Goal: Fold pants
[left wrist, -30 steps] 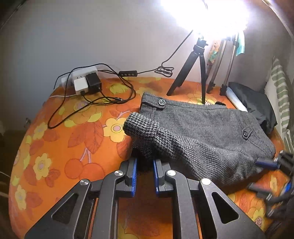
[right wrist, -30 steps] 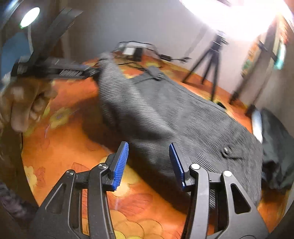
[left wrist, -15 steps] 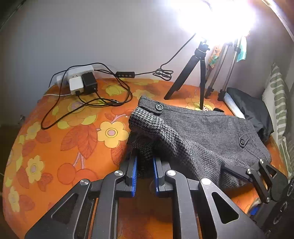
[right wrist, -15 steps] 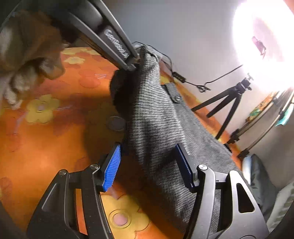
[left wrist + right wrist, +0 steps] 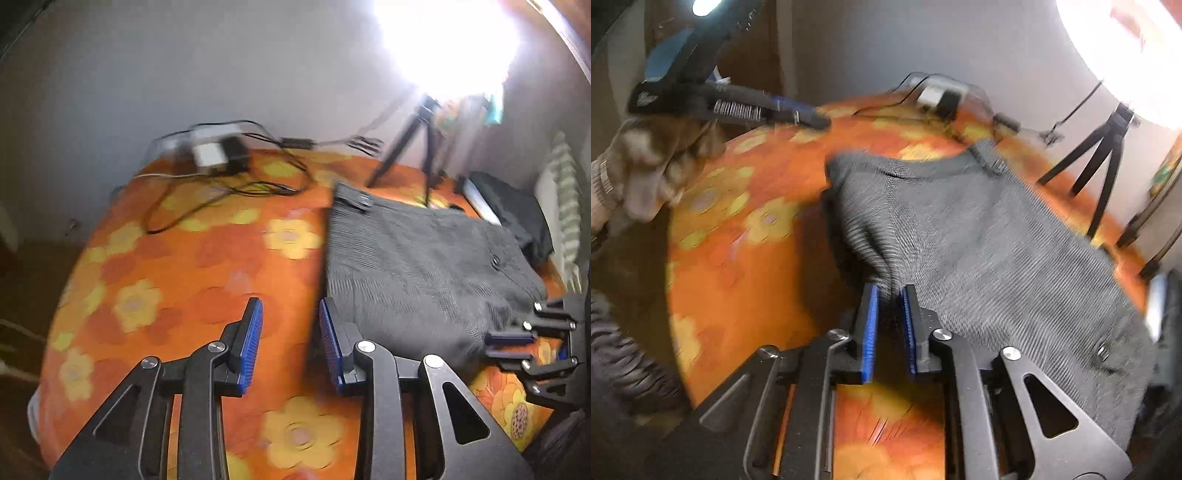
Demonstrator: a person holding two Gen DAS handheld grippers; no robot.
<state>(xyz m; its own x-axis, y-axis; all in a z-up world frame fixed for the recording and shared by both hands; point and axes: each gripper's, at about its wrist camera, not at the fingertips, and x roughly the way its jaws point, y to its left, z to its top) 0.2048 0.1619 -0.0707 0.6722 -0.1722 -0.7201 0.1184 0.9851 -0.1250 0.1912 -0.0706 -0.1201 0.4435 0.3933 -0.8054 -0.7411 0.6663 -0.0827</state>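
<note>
Far left on the orange flowered bedspread point(image 5: 192, 280), a white power strip point(image 5: 210, 153) with a black adapter sits against the wall, thin black cables point(image 5: 229, 188) looping loosely out from it. The spread reads as soft printed cotton, yellow blooms on orange, blurred in both views.

Next comes the left gripper point(image 5: 290, 339), hovering over bare bedspread just beside the near left edge of the pants; its blue ribbed jaws stand apart and hold nothing.

Now the pants point(image 5: 417, 266) themselves: dark grey, a coarse woven tweed-like cloth, heavy enough to lie in thick layers. They sit right of centre as a roughly rectangular bundle, a buttoned tab at the far left corner, another button towards the right. By my reading the main folds are in and what's left is squaring the near edge and pressing it flat.

That near edge is where the right gripper point(image 5: 890, 295) works: jaws pinched nearly together on a bunched ridge of the cloth, pulling it into tight ripples, so the corner is not yet lying flat.

Beyond, a black tripod point(image 5: 413, 147) stands under a glaring lamp, and at the far right a dark garment point(image 5: 517, 218) lies heaped beside a striped pillow point(image 5: 567, 206).
</note>
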